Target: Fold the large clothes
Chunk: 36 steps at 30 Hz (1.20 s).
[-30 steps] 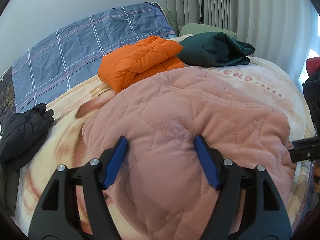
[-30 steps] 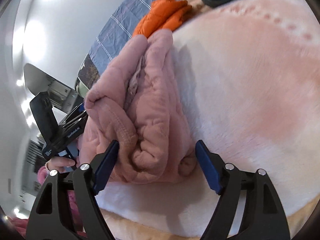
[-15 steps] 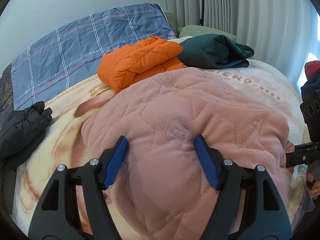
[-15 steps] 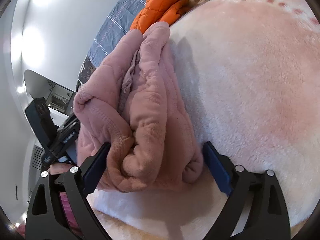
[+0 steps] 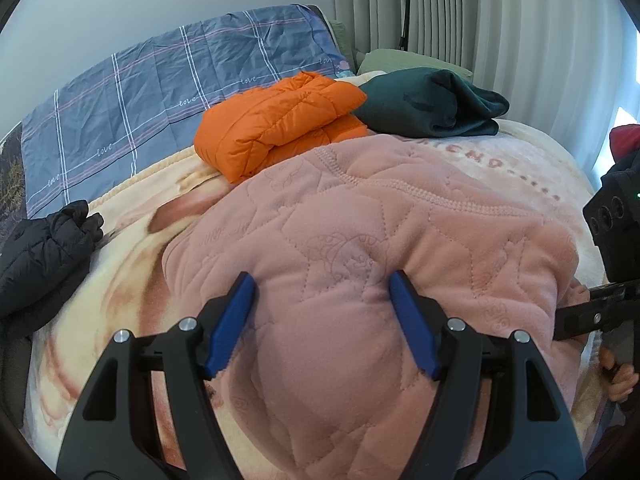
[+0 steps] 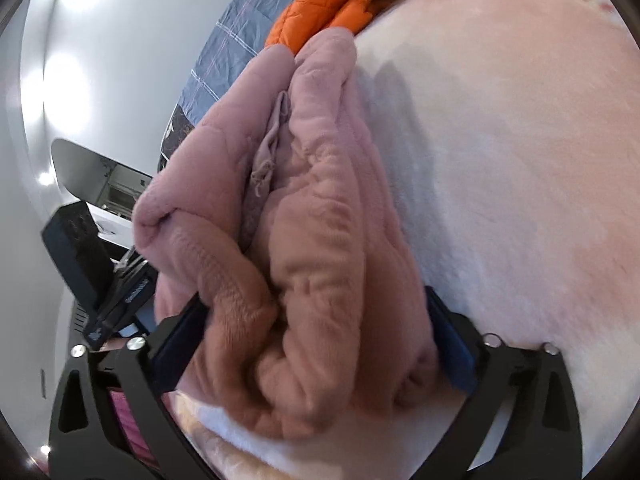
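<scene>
Taking the pink quilted garment (image 5: 360, 264) as my landmark, folded into a thick bundle on the bed's cream blanket (image 5: 120, 280) just in front of the orange jacket (image 5: 280, 124) and dark green garment (image 5: 432, 104), my left gripper (image 5: 322, 322) sits at its near edge, unmoved, a hump of fabric bulging between its half-open jaws, though I cannot tell whether the pads truly pinch it. On its right end, my right gripper (image 6: 316, 344) has just been spreading wide around the stacked layers and has crept closer, the pads apparently not yet pressing. I judge the fold essentially finished and this a set-up for gripping the bundle.
</scene>
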Tool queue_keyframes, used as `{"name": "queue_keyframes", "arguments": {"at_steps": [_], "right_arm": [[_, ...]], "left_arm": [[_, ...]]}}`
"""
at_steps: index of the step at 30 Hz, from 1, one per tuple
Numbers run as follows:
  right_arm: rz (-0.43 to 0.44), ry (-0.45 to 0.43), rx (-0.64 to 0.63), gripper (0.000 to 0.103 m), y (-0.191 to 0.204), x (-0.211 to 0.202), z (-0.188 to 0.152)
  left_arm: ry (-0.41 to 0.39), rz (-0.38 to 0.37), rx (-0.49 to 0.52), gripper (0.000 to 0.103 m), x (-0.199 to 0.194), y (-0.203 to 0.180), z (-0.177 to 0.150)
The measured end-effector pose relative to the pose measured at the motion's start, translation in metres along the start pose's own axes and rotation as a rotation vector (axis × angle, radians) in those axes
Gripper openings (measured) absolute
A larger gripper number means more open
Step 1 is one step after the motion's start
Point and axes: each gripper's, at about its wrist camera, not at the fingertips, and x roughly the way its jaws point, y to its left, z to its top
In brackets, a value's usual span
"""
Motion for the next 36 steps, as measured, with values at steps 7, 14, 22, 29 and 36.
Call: {"name": "queue_keyframes", "arguments": {"at_steps": [7, 14, 22, 29, 36], "right_arm": [[-0.015, -0.016, 0.004, 0.084, -0.003, -0.010, -0.006], [-0.049, -0.027, -0.015, 0.077, 0.001, -0.013, -0.011], [-0.053, -0.034, -0.031, 0.080, -0.003, -0.009, -0.014], [-0.052, -0.034, -0.030, 0.082, -0.001, -0.007, -0.015], [-0.053, -0.038, -0.029, 0.085, -0.002, -0.005, -0.014]], "left_arm": [[-0.005, -0.006, -0.005, 0.072, 0.002, 0.000, 0.002], [-0.057, -0.017, -0.082, 0.091, -0.017, 0.018, 0.007], [0.015, -0.040, -0.505, 0.101, 0.003, 0.115, -0.018], [0.031, -0.426, -0.742, 0.101, 0.034, 0.131, -0.030], [0.091, -0.545, -0.711, 0.101, 0.074, 0.119, -0.030]]}}
